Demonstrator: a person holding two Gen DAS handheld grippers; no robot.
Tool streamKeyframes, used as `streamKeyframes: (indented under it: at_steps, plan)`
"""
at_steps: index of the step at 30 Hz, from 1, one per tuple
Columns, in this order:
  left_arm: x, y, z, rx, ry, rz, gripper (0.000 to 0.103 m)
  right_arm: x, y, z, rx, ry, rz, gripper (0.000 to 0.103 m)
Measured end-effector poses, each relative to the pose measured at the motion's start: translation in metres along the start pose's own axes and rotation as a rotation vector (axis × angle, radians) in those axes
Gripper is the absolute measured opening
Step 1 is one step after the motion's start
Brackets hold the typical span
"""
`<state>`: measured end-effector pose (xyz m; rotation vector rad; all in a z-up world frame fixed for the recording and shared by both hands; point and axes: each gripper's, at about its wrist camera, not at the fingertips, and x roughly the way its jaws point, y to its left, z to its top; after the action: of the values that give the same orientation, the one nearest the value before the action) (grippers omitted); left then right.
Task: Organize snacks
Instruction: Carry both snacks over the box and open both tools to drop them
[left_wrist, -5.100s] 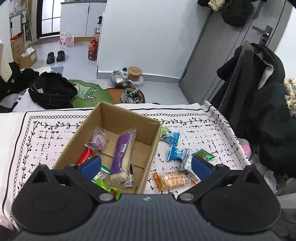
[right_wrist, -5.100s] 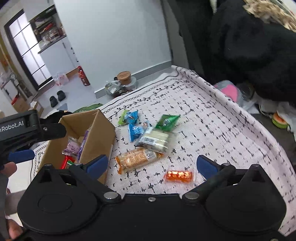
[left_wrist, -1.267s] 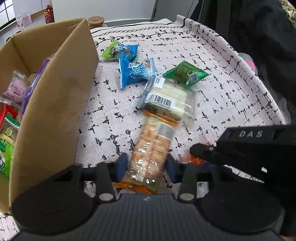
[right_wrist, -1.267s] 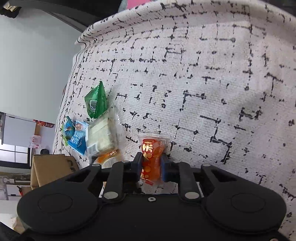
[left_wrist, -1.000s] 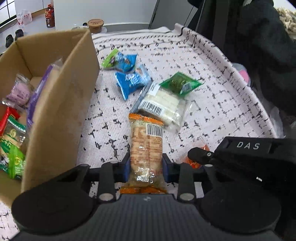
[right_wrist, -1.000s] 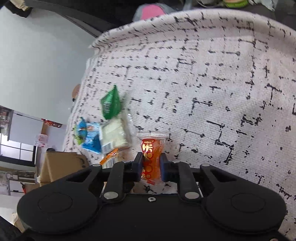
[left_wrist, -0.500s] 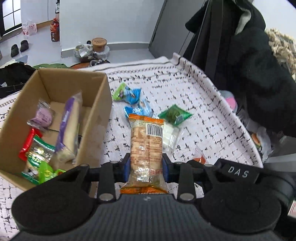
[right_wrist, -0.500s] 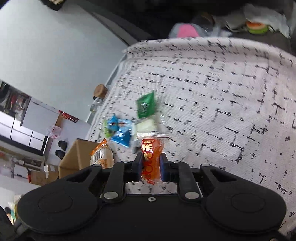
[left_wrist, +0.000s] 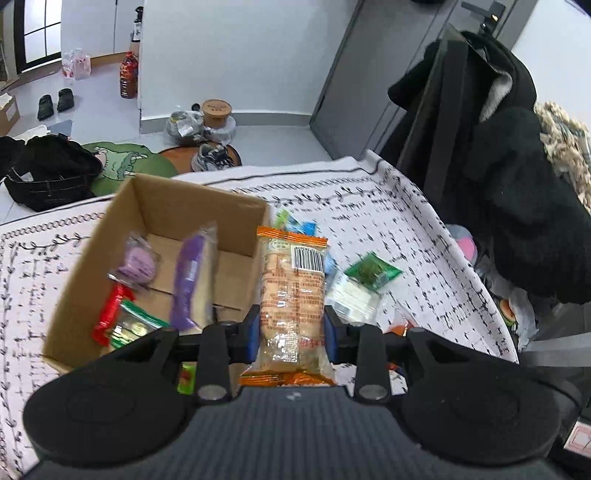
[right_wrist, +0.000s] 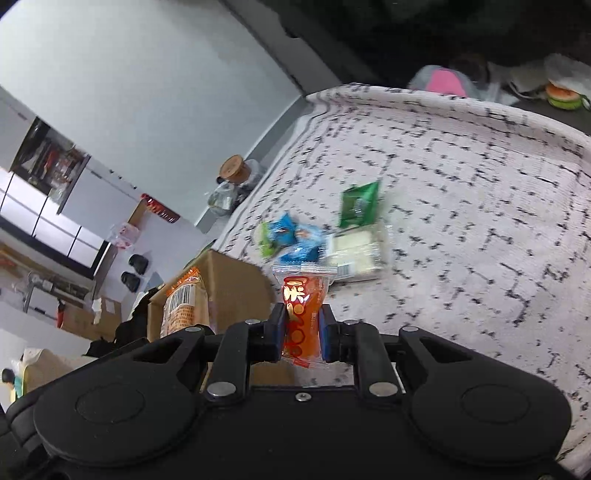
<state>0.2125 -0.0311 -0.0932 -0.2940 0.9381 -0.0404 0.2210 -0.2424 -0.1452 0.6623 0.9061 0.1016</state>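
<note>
Above tablecloth (left_wrist: 388, 206), cracker pack (left_wrist: 291, 291) between left gripper (left_wrist: 290, 328)

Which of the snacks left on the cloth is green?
The flat green packet, farthest right, resting on the clear white-filled pack; the other loose ones are blue.

Cracker packet (left_wrist: 291, 291), lying on the tablecloth (left_wrist: 373, 192) five seconds ago, is now clamped in the left gripper (left_wrist: 291, 328) and lifted clear beside the cardboard box (left_wrist: 162, 206). Small orange packet (right_wrist: 301, 314) likewise went from cloth into the right gripper (right_wrist: 302, 332), raised off the surface.
</note>
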Motion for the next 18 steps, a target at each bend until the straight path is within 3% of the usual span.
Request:
streamKeyframes:
  at_steps: [18]
  plan:
    - [-0.015, 0.076, 0.035, -0.050, -0.046, 0.036, 0.032, 0.025, 0.067, -0.002, -0.058, 0.008, 0.052, 0.018]
